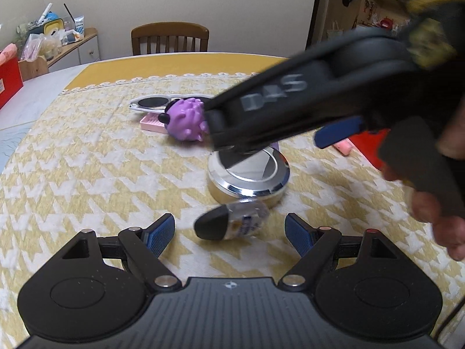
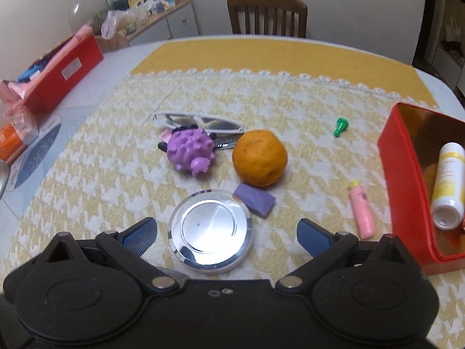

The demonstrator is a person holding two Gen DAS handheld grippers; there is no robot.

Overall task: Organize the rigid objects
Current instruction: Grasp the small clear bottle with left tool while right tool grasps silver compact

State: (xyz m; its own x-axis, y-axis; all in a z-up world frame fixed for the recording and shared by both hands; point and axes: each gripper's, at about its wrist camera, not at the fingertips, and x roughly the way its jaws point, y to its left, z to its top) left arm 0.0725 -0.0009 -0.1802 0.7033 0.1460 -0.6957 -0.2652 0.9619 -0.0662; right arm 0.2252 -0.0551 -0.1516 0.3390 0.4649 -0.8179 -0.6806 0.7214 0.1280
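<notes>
My left gripper point(image 1: 231, 235) is open low over the yellow-and-white cloth point(image 1: 87, 174). A small clear bottle with a black cap point(image 1: 229, 222) lies on its side between the fingers, and neither pad touches it. Just beyond the bottle sits a round silver tin point(image 1: 248, 174). My right gripper point(image 2: 226, 237) is open around that silver tin point(image 2: 210, 232), with a gap on both sides. Past the tin lie a purple block point(image 2: 255, 199), an orange point(image 2: 259, 157), a purple spiky toy point(image 2: 190, 151) and white sunglasses point(image 2: 197, 122).
An open red box point(image 2: 407, 192) at the right edge holds a white bottle point(image 2: 447, 186). A pink tube point(image 2: 361, 209) and a green piece point(image 2: 340, 126) lie near it. Another red box point(image 2: 64, 72) stands far left. A wooden chair point(image 2: 267, 14) stands behind the table. The right tool's black body point(image 1: 290, 107) crosses the left wrist view.
</notes>
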